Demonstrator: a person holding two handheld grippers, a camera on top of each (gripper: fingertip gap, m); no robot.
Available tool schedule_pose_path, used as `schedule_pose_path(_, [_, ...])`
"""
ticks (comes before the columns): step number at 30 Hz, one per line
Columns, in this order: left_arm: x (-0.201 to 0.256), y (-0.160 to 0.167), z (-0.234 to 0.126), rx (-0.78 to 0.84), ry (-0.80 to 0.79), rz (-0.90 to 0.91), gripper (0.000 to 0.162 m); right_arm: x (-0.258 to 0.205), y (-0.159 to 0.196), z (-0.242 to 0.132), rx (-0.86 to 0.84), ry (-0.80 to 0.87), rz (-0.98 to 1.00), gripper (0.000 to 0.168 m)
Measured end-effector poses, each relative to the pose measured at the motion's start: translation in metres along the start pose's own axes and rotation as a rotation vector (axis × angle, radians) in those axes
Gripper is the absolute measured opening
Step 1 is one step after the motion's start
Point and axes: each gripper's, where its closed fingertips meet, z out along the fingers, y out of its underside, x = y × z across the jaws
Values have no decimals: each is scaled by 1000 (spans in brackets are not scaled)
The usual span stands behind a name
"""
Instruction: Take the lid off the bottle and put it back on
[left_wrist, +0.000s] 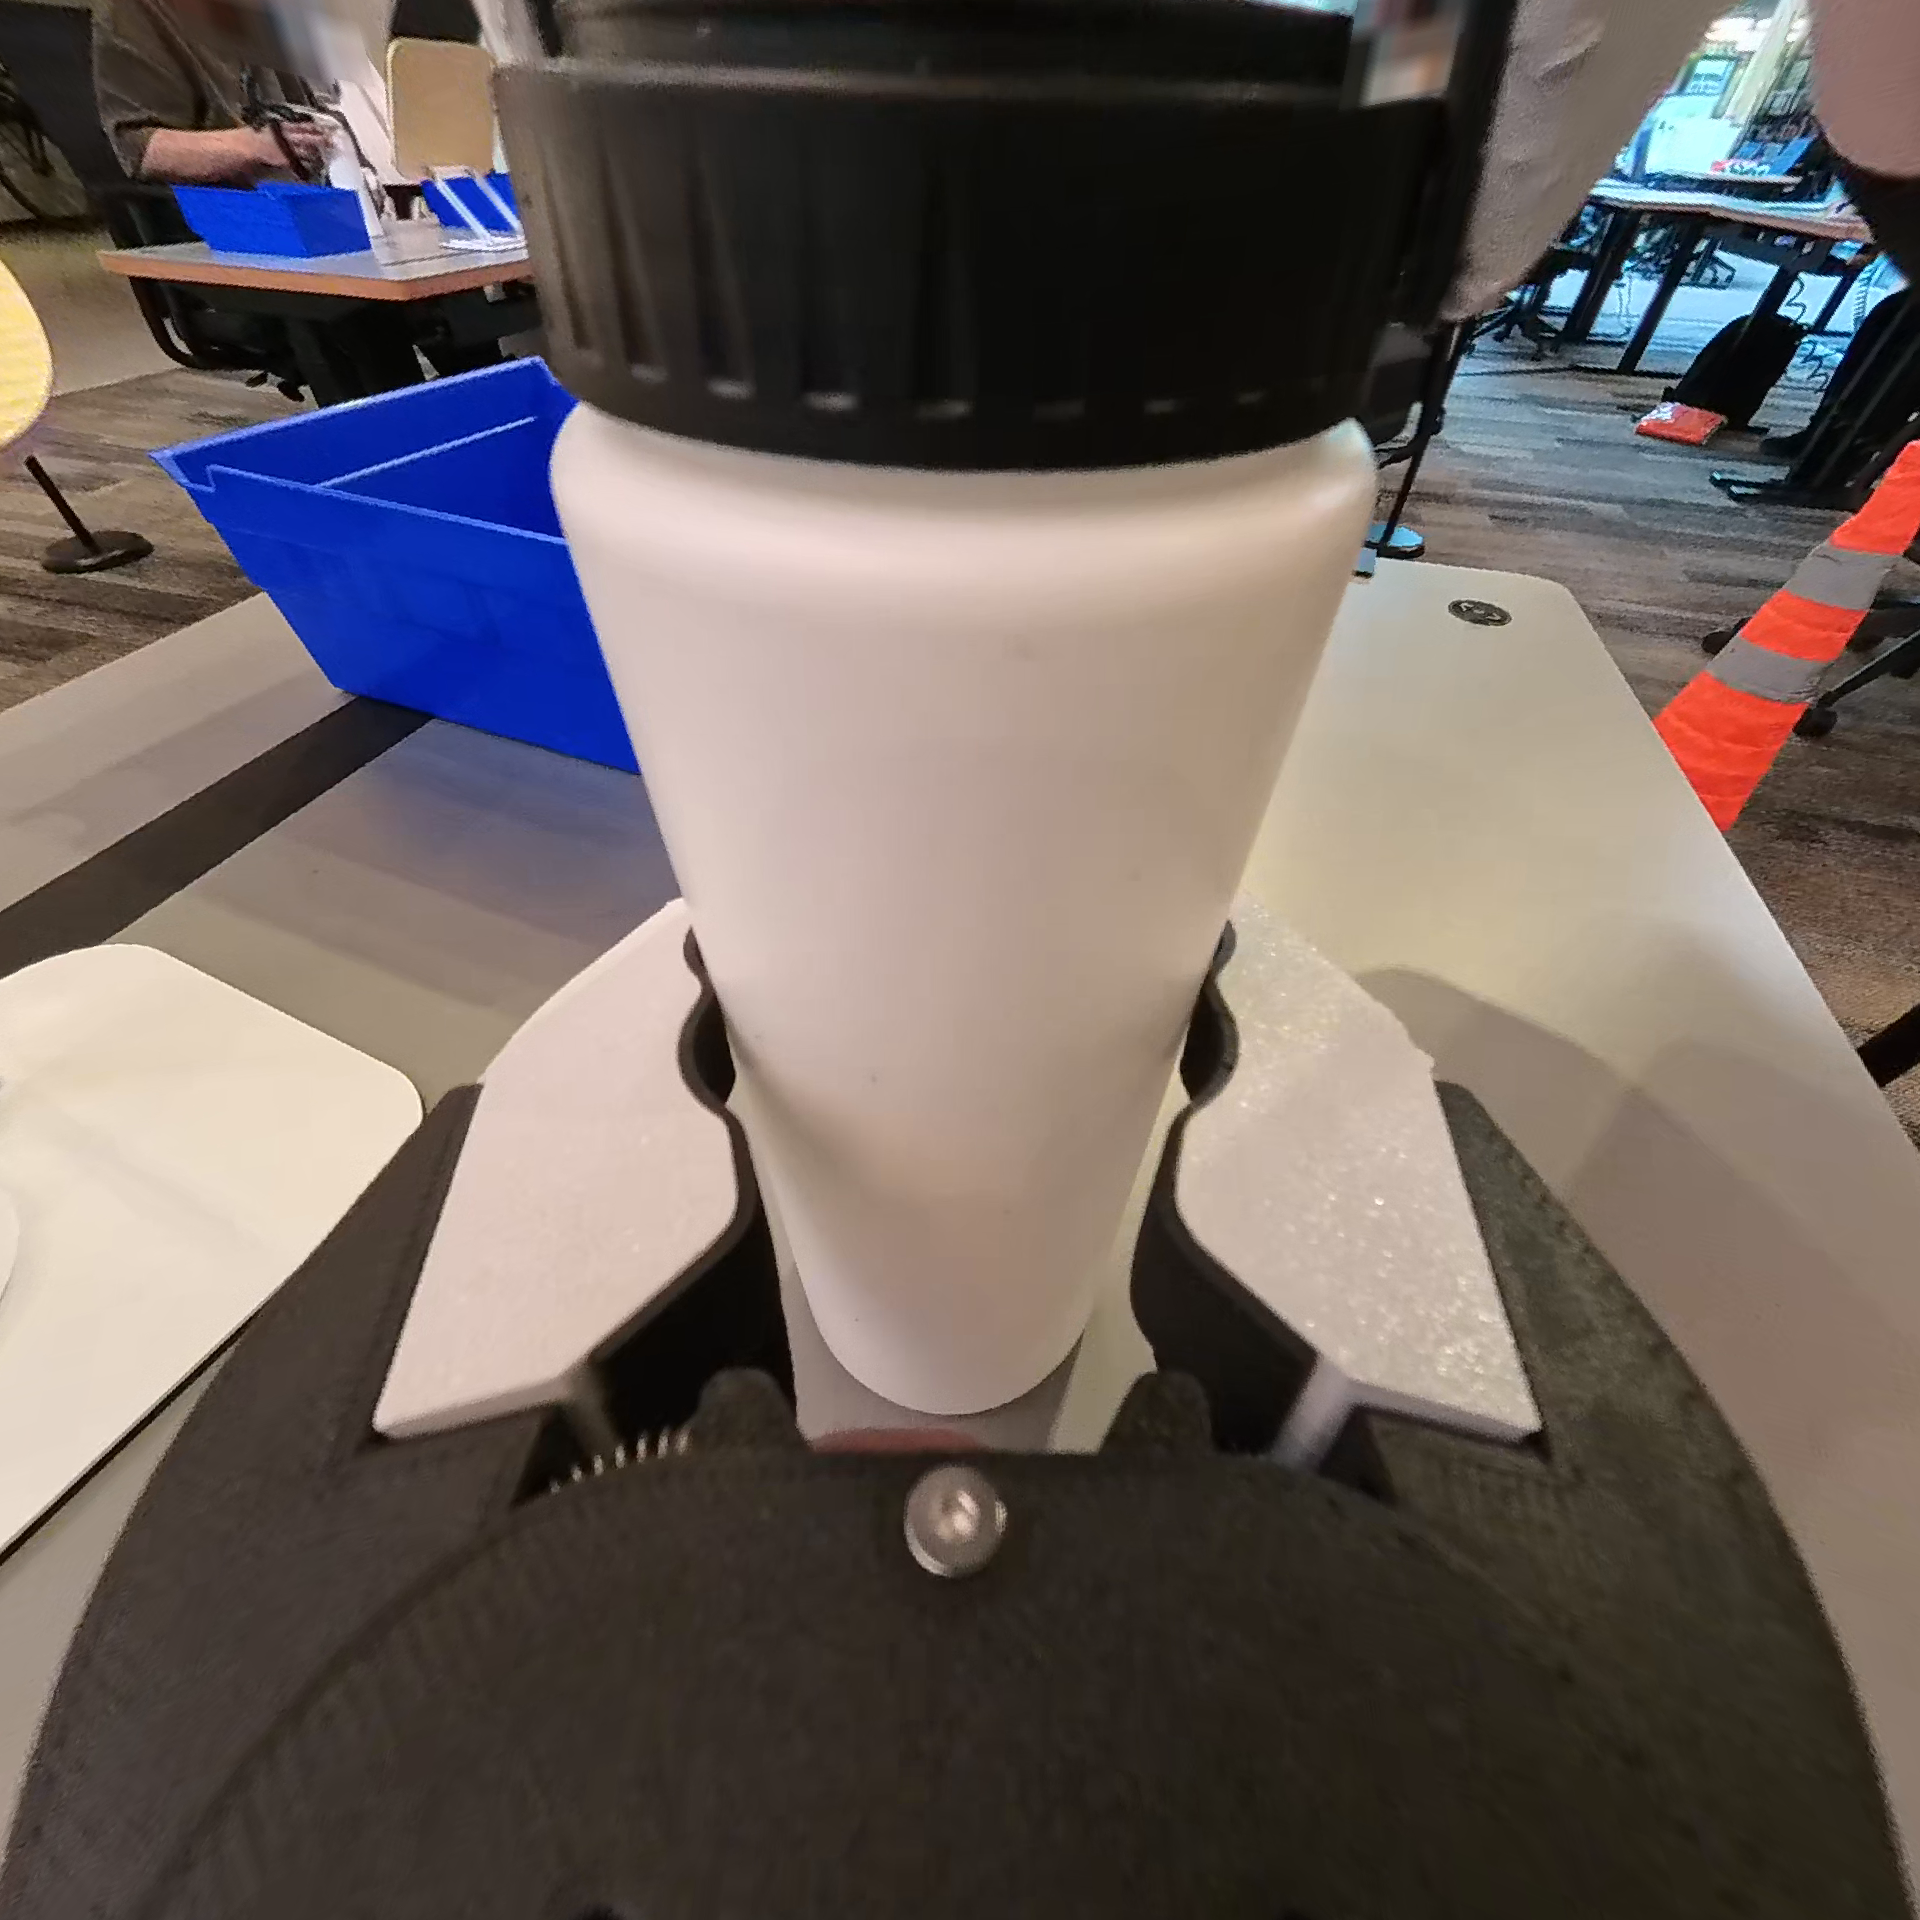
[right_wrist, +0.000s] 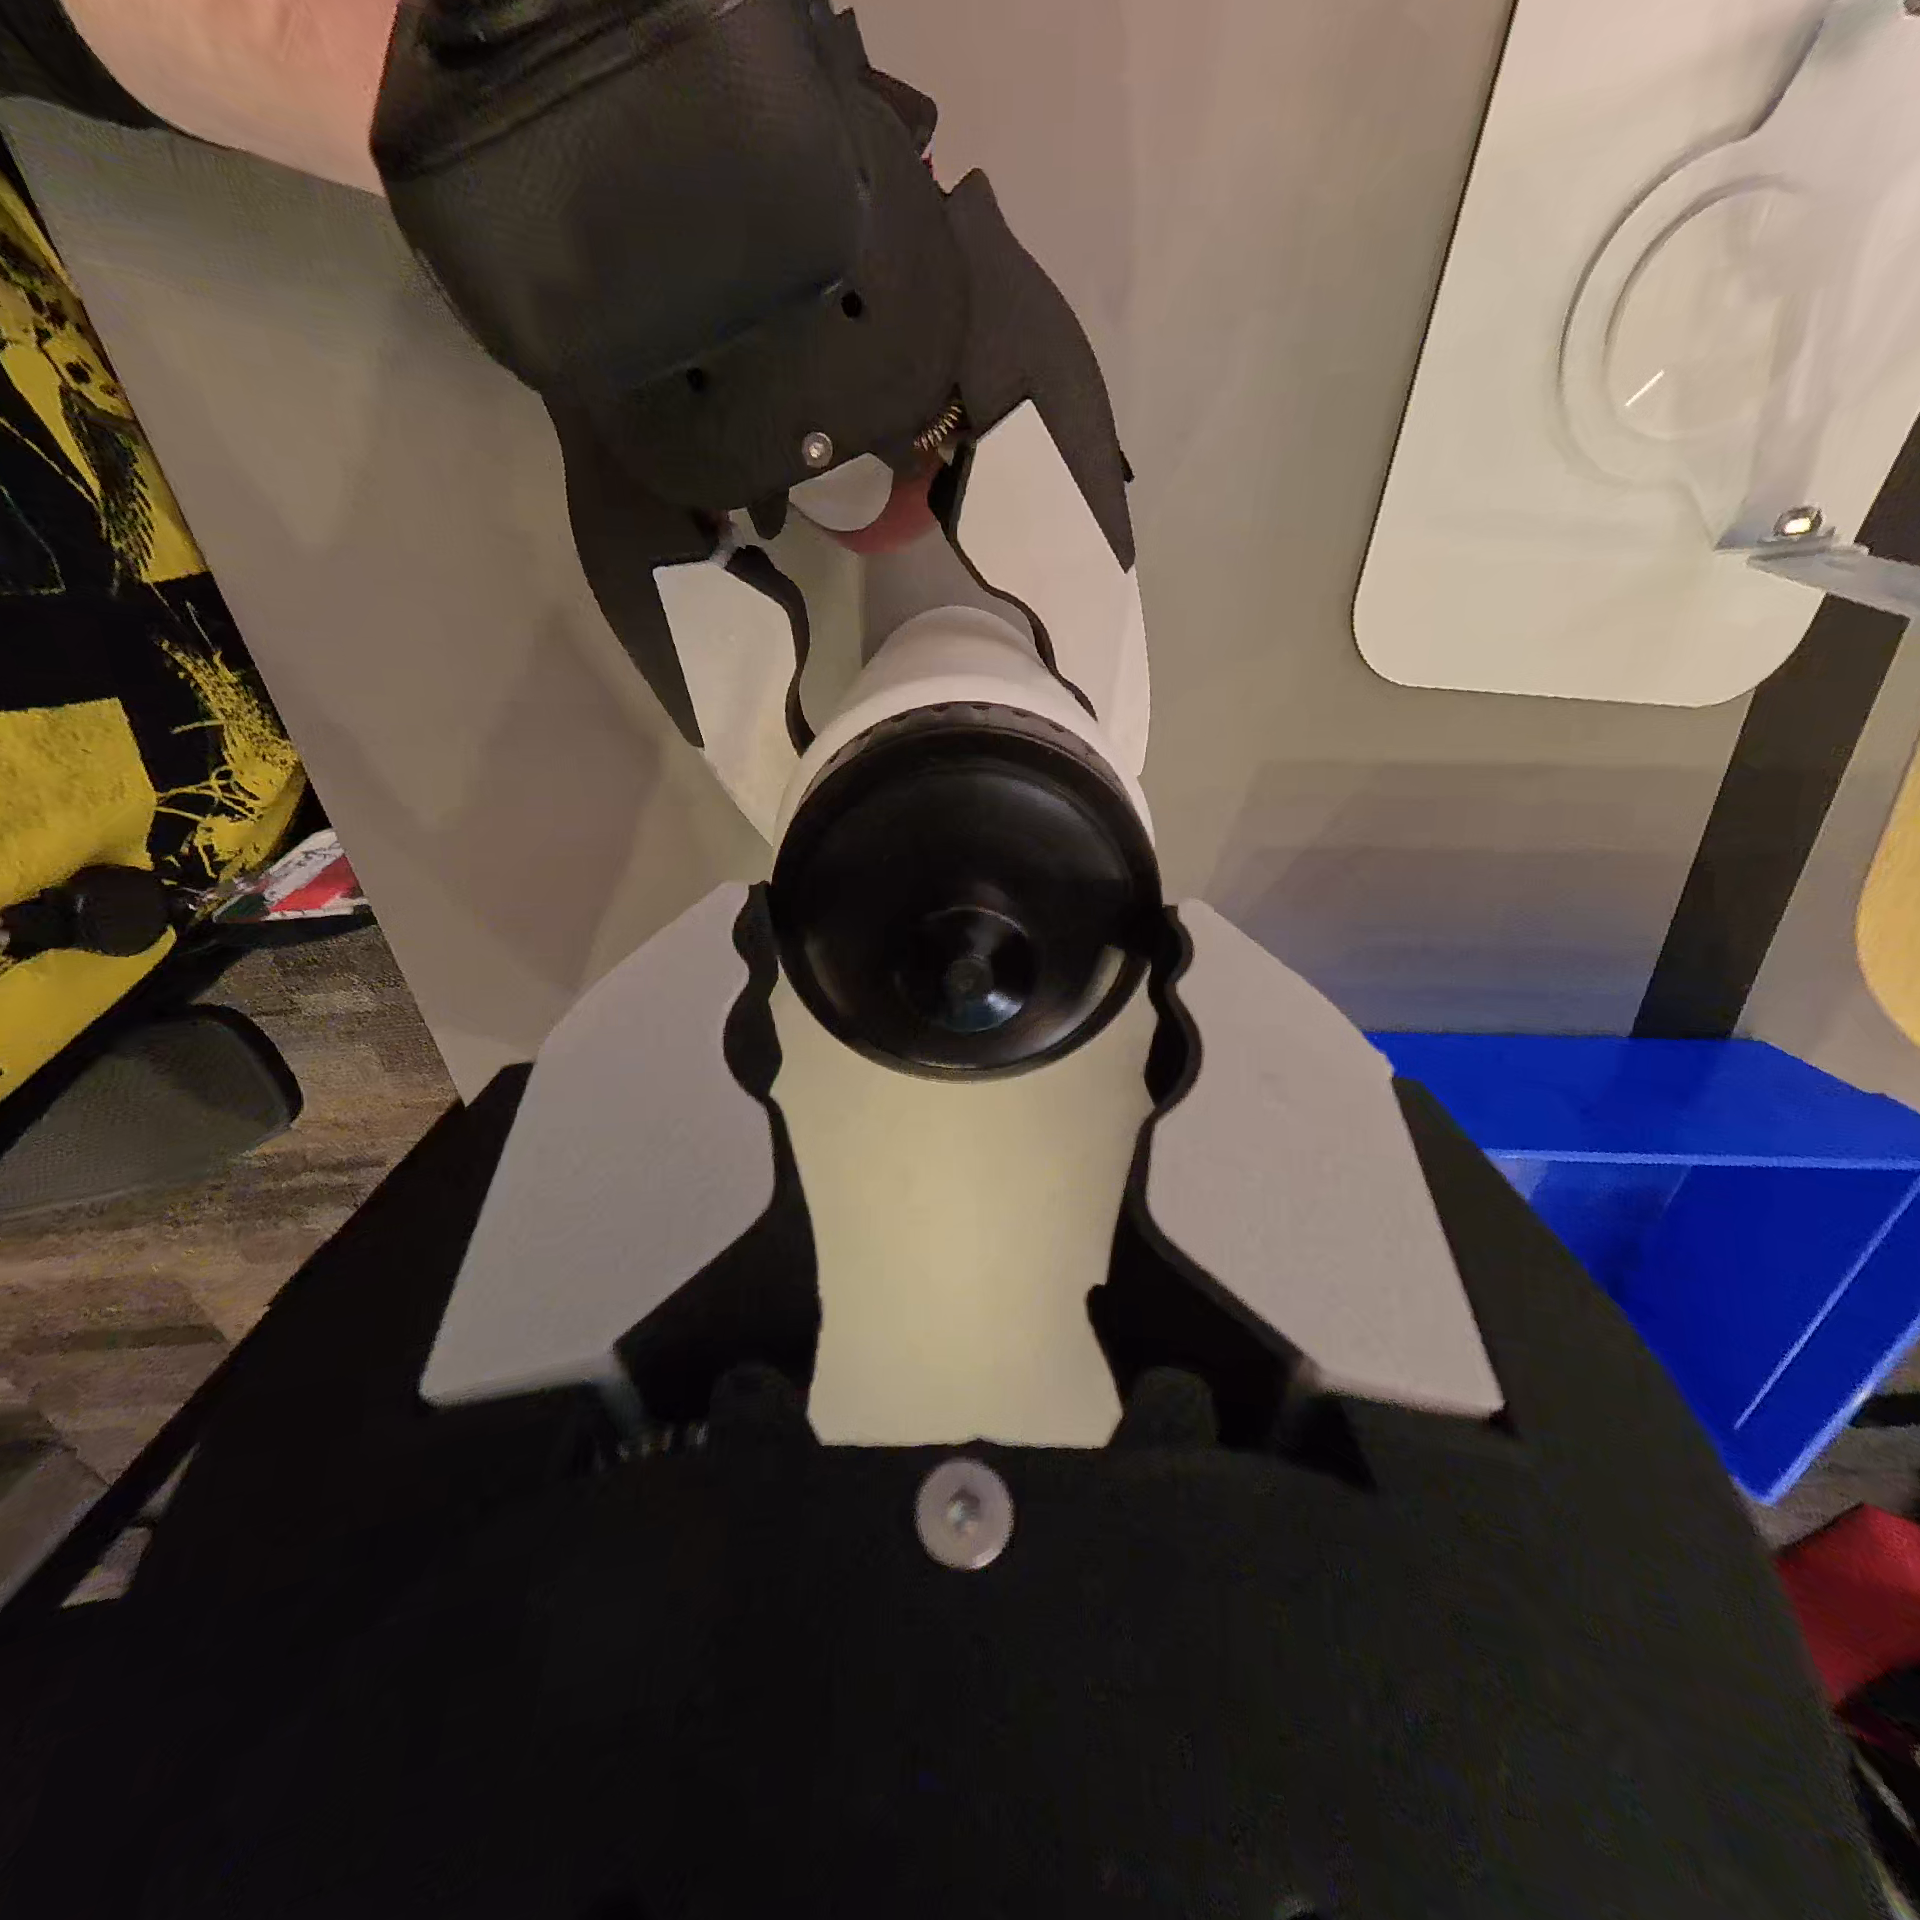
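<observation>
A white bottle (left_wrist: 935, 831) stands upright on the grey table (left_wrist: 1507, 831), with a black ribbed lid (left_wrist: 966, 239) sitting on its neck. My left gripper (left_wrist: 956, 997) is shut on the lower body of the bottle, one finger on each side. In the right wrist view I look straight down on the lid (right_wrist: 956, 914). My right gripper (right_wrist: 961, 935) is shut on the lid, its fingertips pressed to the lid's two sides. The left gripper (right_wrist: 935, 717) also shows there, clamped on the bottle (right_wrist: 966, 665) below the lid.
A blue bin (left_wrist: 416, 582) stands on the table behind and left of the bottle; it also shows in the right wrist view (right_wrist: 1662, 1195). A white board (left_wrist: 156, 1143) lies at the left. An orange cone (left_wrist: 1787, 644) stands off the table's right edge. A person (left_wrist: 187, 114) sits at a far table.
</observation>
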Motion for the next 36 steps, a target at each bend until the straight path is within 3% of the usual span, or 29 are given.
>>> schedule_pose_path(5, [-1, 0, 0, -1, -5, -1, 85, 1, 0, 0, -42, -13, -128, 69])
schedule_pose_path(13, [1, 0, 1, -3, 4, 9, 85, 1, 4, 0, -146, 16, -563, 70])
schedule_pose_path(17, [0, 0, 0, -3, 3, 4, 86, 3, 3, -1, -150, 26, -443, 70])
schedule_pose_path(20, [1, 0, 0, -6, 2, 9, 86, -1, 4, -2, -103, -2, -223, 90])
schedule_pose_path(23, [1, 0, 0, -4, 3, 8, 86, -1, 4, 1, -49, 2, -66, 75])
schedule_pose_path(26, [1, 0, 0, -4, 3, 7, 86, -1, 2, 3, -12, -16, -35, 72])
schedule_pose_path(29, [1, 0, 0, -4, 2, 7, 86, -1, 3, 3, -45, -15, -122, 72])
schedule_pose_path(36, [2, 0, 1, -4, 5, 14, 86, 2, 8, 2, -224, 42, -568, 72])
